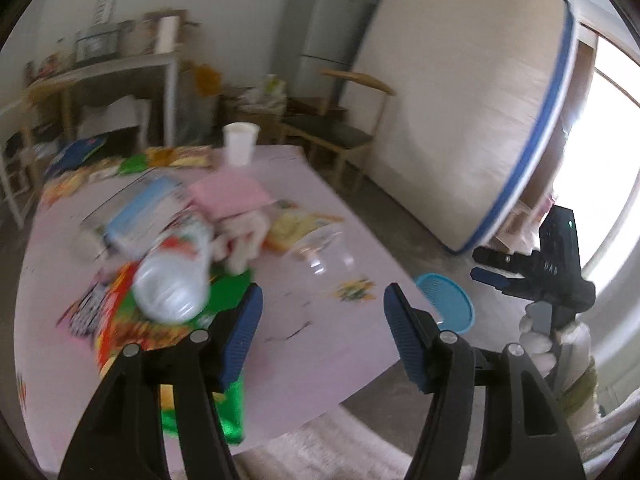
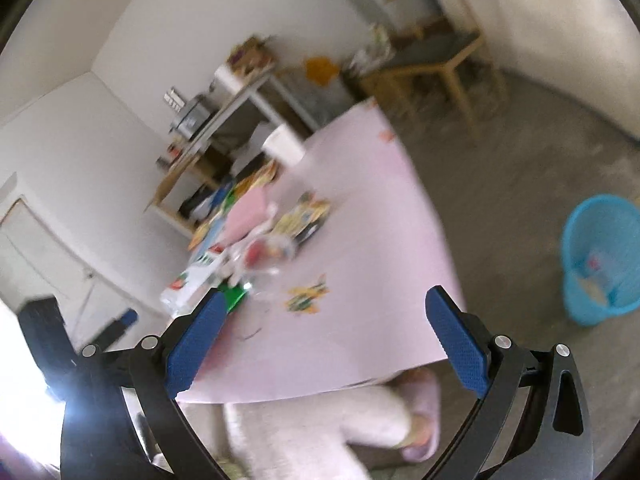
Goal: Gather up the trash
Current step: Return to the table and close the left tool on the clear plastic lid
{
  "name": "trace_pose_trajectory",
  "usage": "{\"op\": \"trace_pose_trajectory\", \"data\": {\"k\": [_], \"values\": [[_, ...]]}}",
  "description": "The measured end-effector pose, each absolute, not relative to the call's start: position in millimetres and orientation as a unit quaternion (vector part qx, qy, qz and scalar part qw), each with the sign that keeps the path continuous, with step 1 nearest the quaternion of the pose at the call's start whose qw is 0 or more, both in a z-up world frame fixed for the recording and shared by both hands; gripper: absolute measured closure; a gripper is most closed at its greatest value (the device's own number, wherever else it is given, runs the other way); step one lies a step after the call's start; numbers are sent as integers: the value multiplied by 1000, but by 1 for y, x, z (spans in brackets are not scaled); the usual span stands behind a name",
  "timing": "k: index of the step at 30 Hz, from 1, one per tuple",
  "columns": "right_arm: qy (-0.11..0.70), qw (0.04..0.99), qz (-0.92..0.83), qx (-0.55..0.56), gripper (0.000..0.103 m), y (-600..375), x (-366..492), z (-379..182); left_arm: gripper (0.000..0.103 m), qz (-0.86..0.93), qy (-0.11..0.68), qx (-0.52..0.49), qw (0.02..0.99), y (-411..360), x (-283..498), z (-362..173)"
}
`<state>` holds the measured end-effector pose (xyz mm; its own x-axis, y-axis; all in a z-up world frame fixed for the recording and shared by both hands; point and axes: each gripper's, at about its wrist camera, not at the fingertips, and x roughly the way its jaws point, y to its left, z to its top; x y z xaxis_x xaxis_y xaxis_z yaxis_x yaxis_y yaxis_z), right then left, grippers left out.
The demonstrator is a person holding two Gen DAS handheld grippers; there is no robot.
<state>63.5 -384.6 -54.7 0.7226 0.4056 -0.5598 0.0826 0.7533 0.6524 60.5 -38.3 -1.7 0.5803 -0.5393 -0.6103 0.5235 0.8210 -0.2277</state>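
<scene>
Left hand-held gripper and right hand-held gripper both wide, empty; plastic bottle, blurred, probably rolls off counter near edge if nudged.

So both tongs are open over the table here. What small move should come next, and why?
Probably lower the left tongs onto the clear plastic cup lying just ahead; they are open and empty. The blue bin stands on the floor by the table.

**Obscured and unreadable regions**

Both views motion-blurred. Print on the plastic bottle and wrappers illegible. Blue basket half hidden behind the table edge in left view; its contents unidentifiable in right view. Shelf clutter indistinct.
</scene>
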Motion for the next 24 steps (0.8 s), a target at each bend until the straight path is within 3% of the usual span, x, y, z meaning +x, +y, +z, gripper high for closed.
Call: {"op": "trace_pose_trajectory", "data": {"k": [11,17,24], "values": [[410,816,116,390,16,-374,144,-57,42,-332,342,32,879,-73,89,-23],[483,753,122,429,28,-381,201,-84,42,-317,336,25,887,-114,130,-29],[526,723,105,435,35,-374,239,-105,42,-295,390,-15,872,-127,185,-58]]}}
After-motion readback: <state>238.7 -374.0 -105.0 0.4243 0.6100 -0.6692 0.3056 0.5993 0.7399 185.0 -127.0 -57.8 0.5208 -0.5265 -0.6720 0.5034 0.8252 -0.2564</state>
